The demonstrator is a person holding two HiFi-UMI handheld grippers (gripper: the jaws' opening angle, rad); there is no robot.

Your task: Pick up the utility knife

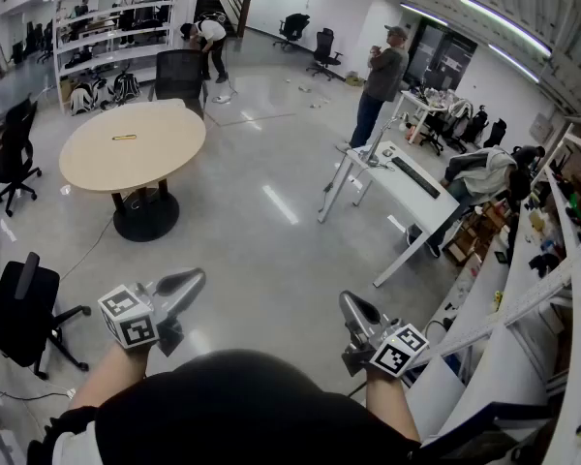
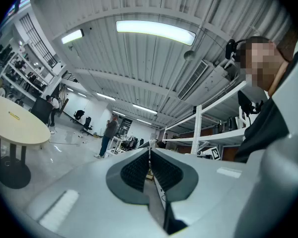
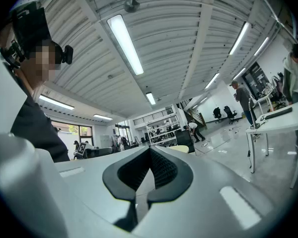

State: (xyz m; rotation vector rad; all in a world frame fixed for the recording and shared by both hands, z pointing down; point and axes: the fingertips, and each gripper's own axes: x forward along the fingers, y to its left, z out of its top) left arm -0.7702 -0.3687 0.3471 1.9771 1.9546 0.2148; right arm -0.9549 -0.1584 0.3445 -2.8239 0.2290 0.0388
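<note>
I am holding my left hand-held gripper [image 1: 196, 279] and my right hand-held gripper [image 1: 348, 303] close in front of my body. Both are pointing out over the bare grey floor, each with its jaws pressed together on nothing.

The only thing I am seeing that could be the utility knife is a small flat yellow object [image 1: 124, 138]. It is lying alone near the middle of the round beige wooden surface [image 1: 89, 178], well apart from both grippers. From here it is too small for me to be sure of it, so the first risk is that I am heading for the wrong thing.

Getting there is the next risk. A black wheeled office chair [image 1: 24, 310] is standing just to my left, and a thin cable [image 1: 89, 248] is trailing across the floor from the base of the round surface. Either could be catching my foot while I am looking at the grippers.

At the surface, closed jaws would only be shoving the yellow object across the smooth top, perhaps off the edge. I am judging that they need to be spread before I am coming down on it. A thing lying that flat could also be slipping out of a shallow pinch.
</note>
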